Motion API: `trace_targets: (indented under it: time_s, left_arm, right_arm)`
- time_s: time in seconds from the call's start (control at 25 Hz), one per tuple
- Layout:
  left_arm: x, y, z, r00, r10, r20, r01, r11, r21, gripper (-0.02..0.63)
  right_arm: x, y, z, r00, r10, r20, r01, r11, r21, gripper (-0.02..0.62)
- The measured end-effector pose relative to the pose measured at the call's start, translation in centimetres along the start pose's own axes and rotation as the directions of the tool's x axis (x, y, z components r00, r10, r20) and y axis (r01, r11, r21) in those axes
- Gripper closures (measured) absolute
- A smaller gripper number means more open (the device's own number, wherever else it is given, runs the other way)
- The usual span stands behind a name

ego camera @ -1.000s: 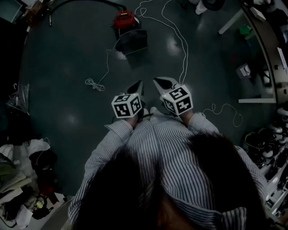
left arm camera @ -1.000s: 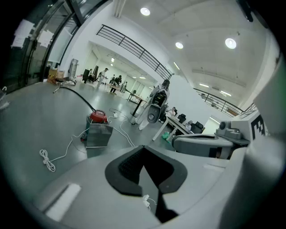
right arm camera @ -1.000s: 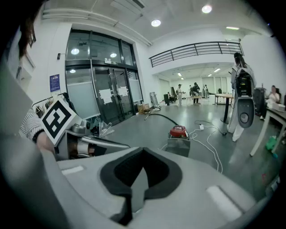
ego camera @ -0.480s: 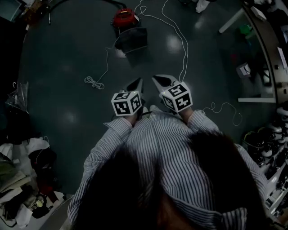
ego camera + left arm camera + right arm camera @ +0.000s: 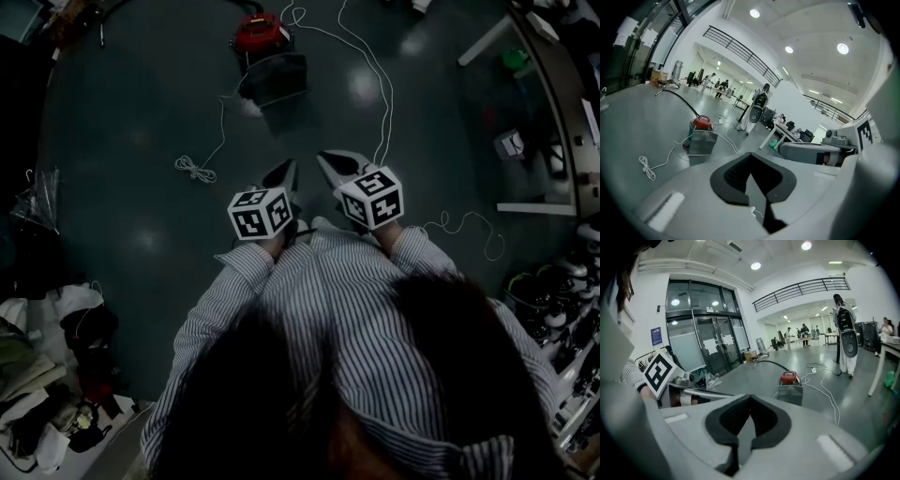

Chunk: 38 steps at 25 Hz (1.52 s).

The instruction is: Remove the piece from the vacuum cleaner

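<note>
The vacuum cleaner (image 5: 270, 66) stands on the floor some way ahead of me, a grey box body with a red top (image 5: 258, 32). It also shows in the left gripper view (image 5: 702, 137) and the right gripper view (image 5: 790, 387). A black hose (image 5: 678, 98) runs off behind it. My left gripper (image 5: 286, 176) and right gripper (image 5: 335, 166) are held side by side in front of my striped shirt, both pointing toward the vacuum and well short of it. Both are shut with nothing between the pads (image 5: 736, 173) (image 5: 764, 416).
A white cord (image 5: 372, 75) snakes across the grey floor from the vacuum, with a coiled bundle (image 5: 192, 170) at left. Tables and shelves (image 5: 548, 84) line the right side, and clutter (image 5: 56, 375) lies at lower left. A person (image 5: 846, 333) stands in the distance.
The vacuum sits a little higher in the head view. Both grippers stay shut and side by side, barely shifted.
</note>
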<state>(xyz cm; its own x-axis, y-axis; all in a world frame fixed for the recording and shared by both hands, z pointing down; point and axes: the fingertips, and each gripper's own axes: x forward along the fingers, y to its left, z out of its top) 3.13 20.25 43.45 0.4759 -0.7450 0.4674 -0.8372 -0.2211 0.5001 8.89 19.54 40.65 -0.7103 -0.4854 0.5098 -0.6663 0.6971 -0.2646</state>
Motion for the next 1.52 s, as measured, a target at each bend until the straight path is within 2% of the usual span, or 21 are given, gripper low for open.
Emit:
trace_targets:
  time_s: [0.28,0.52,0.72,0.84,1.04,1.36,1.52]
  left_arm:
    - [1.8,-0.1,0.1,1.0,-0.016,-0.02,0.015,0.999,-0.047,0.6]
    - [3.5,-0.3,-1.3,0.999,-0.004,-0.041,0.001,0.998,-0.064,0.6]
    - [5.3,0.9,-0.7,0.999,-0.01,-0.041,0.005,0.992,-0.127,0.6]
    - [7.0,2.0,-0.2,0.998,-0.018,-0.066,0.01,0.993,-0.116,0.6]
    - [10.7,6.9,3.6,0.997,0.012,-0.071,-0.022,0.989,-0.146,0.6]
    - [16.5,15.0,12.9,0.99,-0.023,-0.141,0.01,0.996,-0.094,0.6]
    - [18.9,17.7,15.7,0.984,-0.043,-0.17,0.036,0.998,-0.046,0.6]
  right_arm:
    - [0.6,-1.7,0.0,1.0,0.007,-0.02,-0.007,1.0,0.0,0.594]
    - [0.9,-4.0,-0.3,1.0,0.016,-0.003,-0.016,0.998,0.054,0.594]
    - [2.4,-6.1,-0.1,1.0,0.004,-0.03,-0.002,0.998,0.056,0.592]
    - [4.4,-6.7,0.4,0.999,0.018,-0.045,-0.015,0.998,0.056,0.592]
    - [9.3,-8.0,1.8,0.993,0.056,-0.105,-0.051,0.997,0.052,0.592]
    - [19.7,-12.3,9.6,0.996,-0.015,-0.084,0.023,0.995,0.092,0.581]
    - [23.6,-13.9,12.4,0.996,-0.047,-0.081,0.057,0.992,0.117,0.581]
